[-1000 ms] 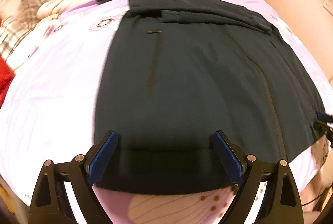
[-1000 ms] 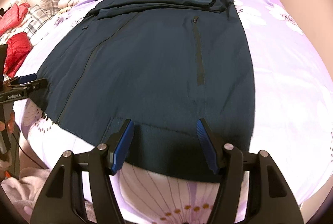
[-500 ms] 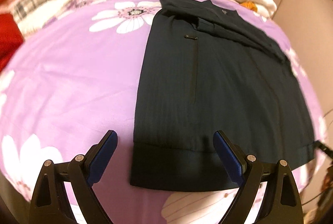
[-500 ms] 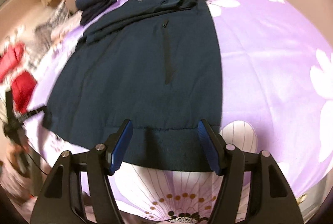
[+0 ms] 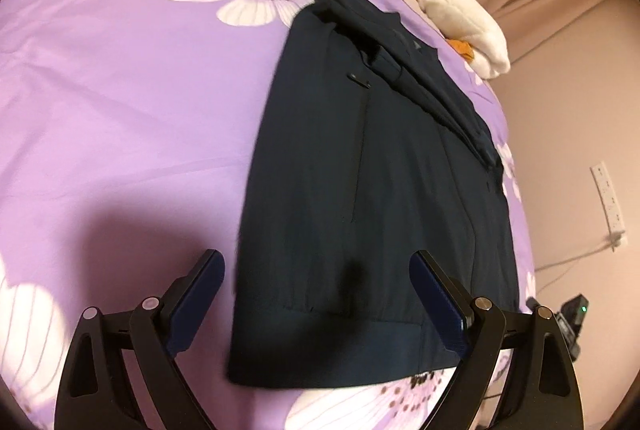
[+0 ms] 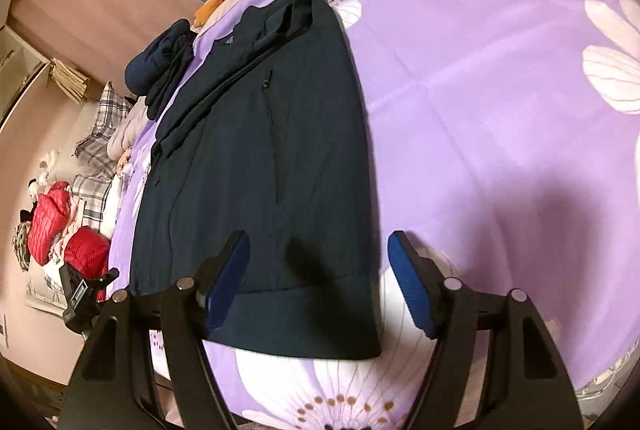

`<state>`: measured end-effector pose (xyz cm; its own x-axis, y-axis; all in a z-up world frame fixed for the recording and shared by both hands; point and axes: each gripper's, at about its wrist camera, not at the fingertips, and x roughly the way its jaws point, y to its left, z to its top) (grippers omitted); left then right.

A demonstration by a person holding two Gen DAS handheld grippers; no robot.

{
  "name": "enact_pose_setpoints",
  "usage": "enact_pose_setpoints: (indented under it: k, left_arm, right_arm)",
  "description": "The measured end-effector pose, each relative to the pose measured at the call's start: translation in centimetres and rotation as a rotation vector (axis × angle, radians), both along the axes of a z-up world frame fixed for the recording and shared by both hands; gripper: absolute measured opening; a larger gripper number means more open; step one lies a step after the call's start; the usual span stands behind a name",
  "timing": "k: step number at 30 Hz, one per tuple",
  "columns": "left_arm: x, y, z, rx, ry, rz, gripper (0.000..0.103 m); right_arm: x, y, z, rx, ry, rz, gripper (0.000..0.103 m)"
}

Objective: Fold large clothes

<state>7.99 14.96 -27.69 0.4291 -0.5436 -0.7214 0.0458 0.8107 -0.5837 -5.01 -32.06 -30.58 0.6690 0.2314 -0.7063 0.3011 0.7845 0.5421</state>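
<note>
The dark jacket [image 5: 372, 222] lies flat on the bed [image 5: 120, 90]. The left gripper [image 5: 316, 306] stands apart over its hem. The right gripper [image 6: 318, 284] is opening, holding nothing.

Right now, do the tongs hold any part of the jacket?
No. Both tongs, left and right, hang open over the jacket's hem, the right one opening wider; nothing is gripped.

Both views are taken from wrist cameras held low over the near edge of a purple flowered bedspread [image 5: 120, 78], angled downward and across it toward the far end. The left view is set over the near left corner of a dark jacket [image 5: 360, 190], the right view over its near right corner [image 6: 256, 166]. The jacket, a folded dark pile [image 6: 156, 66] and a white cushion [image 5: 464, 10] are shared.
</note>
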Motion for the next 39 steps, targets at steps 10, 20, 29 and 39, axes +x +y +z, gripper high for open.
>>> enact_pose_setpoints:
  k: [10, 20, 29, 39]
  left_arm:
    - [3.1, -1.1, -0.6, -0.114, 0.026, -0.083, 0.093]
    - [3.5, -0.8, -0.9, -0.249, 0.056, -0.153, 0.093]
    - [1.2, 0.4, -0.9, -0.21, 0.087, -0.178, 0.092]
    - [0.2, -1.0, -1.4, -0.227, 0.104, -0.208, 0.091]
  right_arm:
    - [3.4, -1.3, -0.9, 0.127, -0.023, 0.04, 0.071]
    - [6.1, -0.1, -1.1, 0.181, -0.009, 0.127, 0.071]
    - [2.3, 0.1, -1.7, 0.245, 0.029, 0.16, 0.065]
    - [3.0, 1.2, -2.0, 0.23, 0.039, 0.178, 0.068]
